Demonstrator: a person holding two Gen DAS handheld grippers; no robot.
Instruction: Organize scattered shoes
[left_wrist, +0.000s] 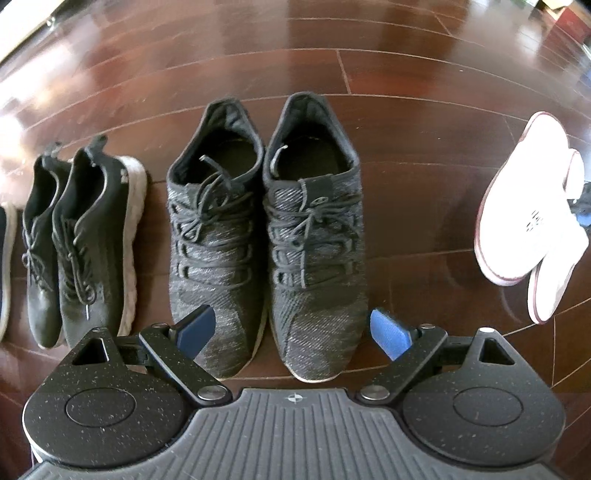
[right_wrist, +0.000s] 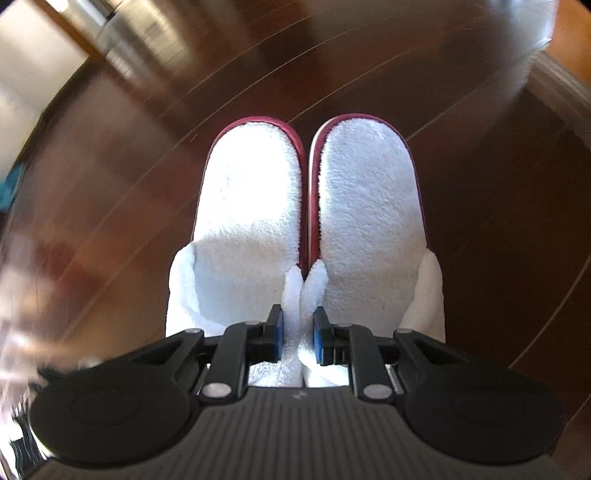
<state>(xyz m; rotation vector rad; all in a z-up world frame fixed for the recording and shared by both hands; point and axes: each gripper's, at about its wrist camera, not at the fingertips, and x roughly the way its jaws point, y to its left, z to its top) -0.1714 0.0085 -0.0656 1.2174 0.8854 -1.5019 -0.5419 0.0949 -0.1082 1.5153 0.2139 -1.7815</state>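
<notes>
Dark glossy plank floor; the right tool (right_wrist: 298, 334) pinches the inner walls of two white terry slippers with maroon trim (right_wrist: 310, 206), heels pointing away; left tool (left_wrist: 293, 332) hovers spread over grey knit sneakers (left_wrist: 266, 236).

Left wrist view sharp; daylight glare streaks the wooden floor (left_wrist: 258, 55) along the top edge. Right wrist view: floor motion-blurred, white slippers (right_wrist: 306, 206) overexposed, left one blown out. Fisheye bends the floorboards at both frames' edges.
</notes>
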